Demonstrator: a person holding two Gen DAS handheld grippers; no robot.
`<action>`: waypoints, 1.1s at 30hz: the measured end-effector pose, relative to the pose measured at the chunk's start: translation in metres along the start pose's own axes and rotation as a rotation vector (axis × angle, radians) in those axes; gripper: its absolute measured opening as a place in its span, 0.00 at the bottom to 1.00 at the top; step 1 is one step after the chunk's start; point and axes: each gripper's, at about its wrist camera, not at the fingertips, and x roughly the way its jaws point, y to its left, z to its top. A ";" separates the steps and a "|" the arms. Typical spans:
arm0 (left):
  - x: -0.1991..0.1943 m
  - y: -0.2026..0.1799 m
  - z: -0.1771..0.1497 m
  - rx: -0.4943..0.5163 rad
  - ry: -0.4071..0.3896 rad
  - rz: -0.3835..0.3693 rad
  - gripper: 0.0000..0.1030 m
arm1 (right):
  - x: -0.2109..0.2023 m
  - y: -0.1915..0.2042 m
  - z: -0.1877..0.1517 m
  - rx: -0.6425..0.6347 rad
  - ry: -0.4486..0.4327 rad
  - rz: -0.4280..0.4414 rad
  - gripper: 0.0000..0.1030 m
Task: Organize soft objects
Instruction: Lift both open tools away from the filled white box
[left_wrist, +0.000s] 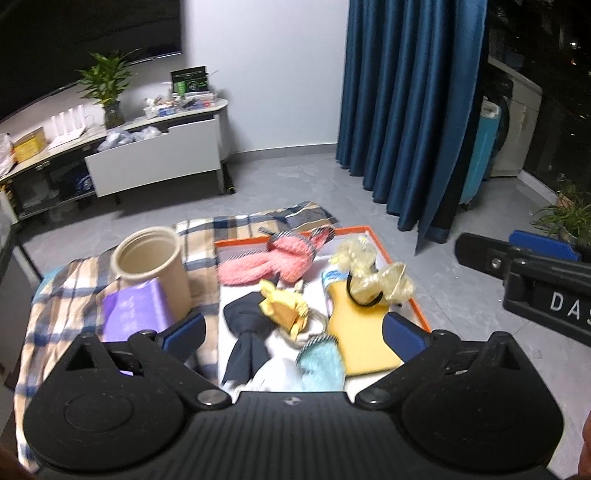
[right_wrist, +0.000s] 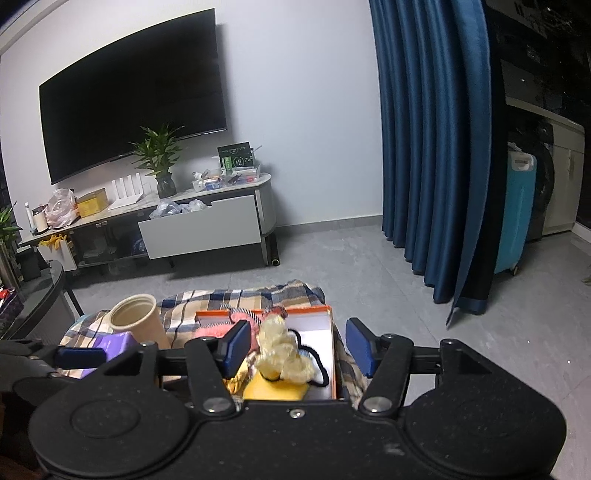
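Two grippers were in view, and both were empty. At the bottom of the left wrist picture the left gripper (left_wrist: 293, 334) had its jaws spread very wide, with nothing between the blue pads (left_wrist: 184, 332); they hung above the near end of the tray (left_wrist: 419, 308). The right gripper (right_wrist: 295, 349), at the bottom centre of its own picture, was also open, though less wide, and no pad pressed on anything. In the left wrist picture it also came in at the right edge, well apart from the tray.

Just behind the left gripper, in the lower centre of the frame, the soft things lay inside the white tray with an orange rim: a light blue fluffy piece (left_wrist: 321, 363), a dark blue bow (left_wrist: 247, 334), a yellow cloth (left_wrist: 282, 308) and a flat orange-yellow sponge (left_wrist: 360, 334). A pale yellow scrunchie (left_wrist: 384, 286) with a black elastic rested on the far part of the sponge. Further up, a pink fluffy toy (left_wrist: 271, 264) lay across the far end of the tray.

Left of the tray, a purple pack (left_wrist: 135, 308) leaned beside a beige cup (left_wrist: 153, 267). All of this stood on a checked blanket (left_wrist: 61, 317). Far behind, at the upper left, there was a low cabinet (left_wrist: 155, 157) with a plant (left_wrist: 105, 79), and at the upper right a blue curtain (left_wrist: 413, 103).
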 end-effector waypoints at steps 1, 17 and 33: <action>-0.003 0.000 -0.003 -0.004 0.004 0.004 1.00 | -0.003 0.001 -0.002 -0.001 0.005 -0.001 0.68; -0.024 0.007 -0.043 -0.008 0.053 0.017 1.00 | -0.032 0.013 -0.040 0.014 0.061 -0.002 0.68; -0.024 0.009 -0.048 -0.020 0.071 0.001 1.00 | -0.031 0.017 -0.047 0.013 0.080 0.013 0.68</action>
